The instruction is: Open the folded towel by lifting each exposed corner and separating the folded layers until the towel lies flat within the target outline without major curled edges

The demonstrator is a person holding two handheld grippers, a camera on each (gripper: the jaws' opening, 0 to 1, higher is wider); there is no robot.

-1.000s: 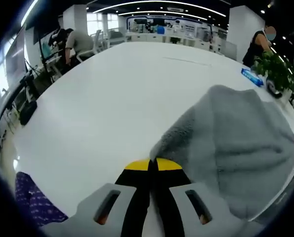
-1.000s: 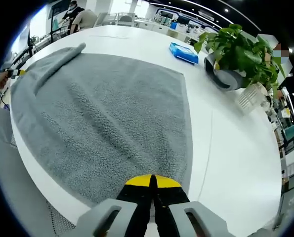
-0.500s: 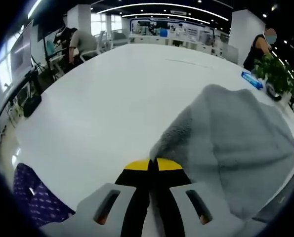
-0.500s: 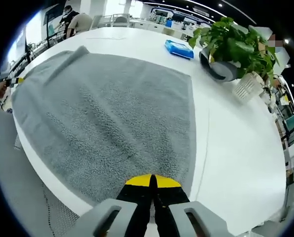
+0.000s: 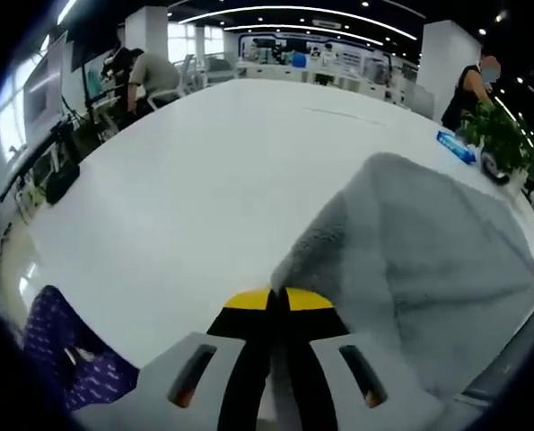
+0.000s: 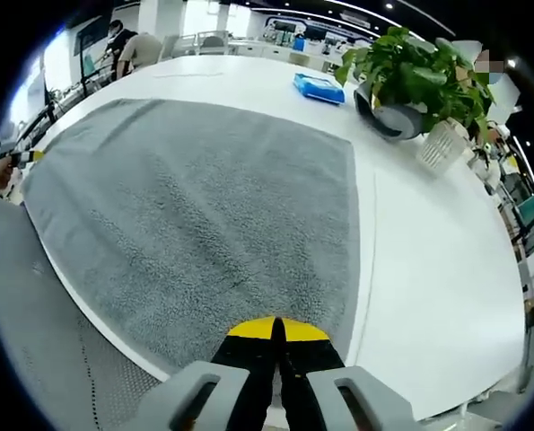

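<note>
A grey fleece towel [image 6: 204, 206] lies spread over the white table [image 6: 428, 269]. In the right gripper view, my right gripper [image 6: 277, 329] is shut on its near edge by the right corner. In the left gripper view, the towel [image 5: 419, 260] rises in a lifted sheet to the right, and my left gripper [image 5: 278, 294] is shut on its near corner. The left gripper's yellow tip [image 6: 20, 158] shows at the towel's far left corner in the right gripper view, with a hand behind it. A thin line [image 6: 372, 233] runs on the table just beside the towel's right edge.
A potted plant [image 6: 410, 72] in a grey pot, a white basket [image 6: 442, 148] and a blue packet [image 6: 319, 87] stand beyond the towel's right side. Purple patterned cloth [image 5: 65, 359] shows at the table's near edge. People sit at desks [image 5: 141, 76] far behind.
The raised fold along the towel's far left side has come down, and the towel now lies flatter and wider. Both grippers stay shut on it.
</note>
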